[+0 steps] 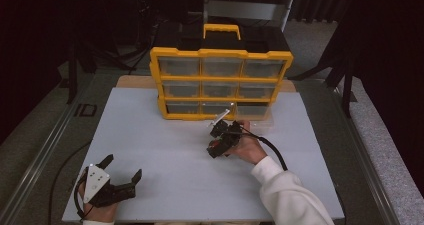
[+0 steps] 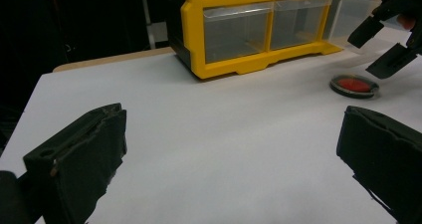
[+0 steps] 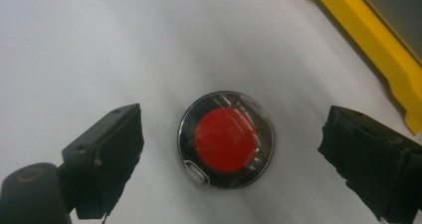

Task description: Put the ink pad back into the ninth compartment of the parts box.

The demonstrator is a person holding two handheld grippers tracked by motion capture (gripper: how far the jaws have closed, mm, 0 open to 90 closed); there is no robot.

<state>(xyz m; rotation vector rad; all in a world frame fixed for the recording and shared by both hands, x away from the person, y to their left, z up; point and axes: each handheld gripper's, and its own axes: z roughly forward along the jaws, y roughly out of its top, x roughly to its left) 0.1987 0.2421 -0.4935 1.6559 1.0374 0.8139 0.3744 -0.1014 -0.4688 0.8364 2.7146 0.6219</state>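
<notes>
A small round case with a red disc (image 3: 226, 139) inside lies flat on the white table (image 1: 165, 150). My right gripper (image 3: 234, 117) hangs open just above it, one jaw on each side and neither touching. From the left gripper view, the same disc (image 2: 354, 85) sits below the right gripper (image 2: 383, 45). In the high view the right gripper (image 1: 212, 141) is just in front of the yellow drawer organizer (image 1: 220, 52). My left gripper (image 1: 122, 167) rests open and empty near the table's front left corner, and its own view shows the left gripper (image 2: 231, 134) with jaws wide apart.
The organizer holds several clear drawers, and its bottom right drawer (image 2: 348, 20) is pulled out toward the right hand. A black and yellow handle (image 1: 221, 30) tops the organizer. Metal rails (image 1: 45, 155) run along both sides of the table.
</notes>
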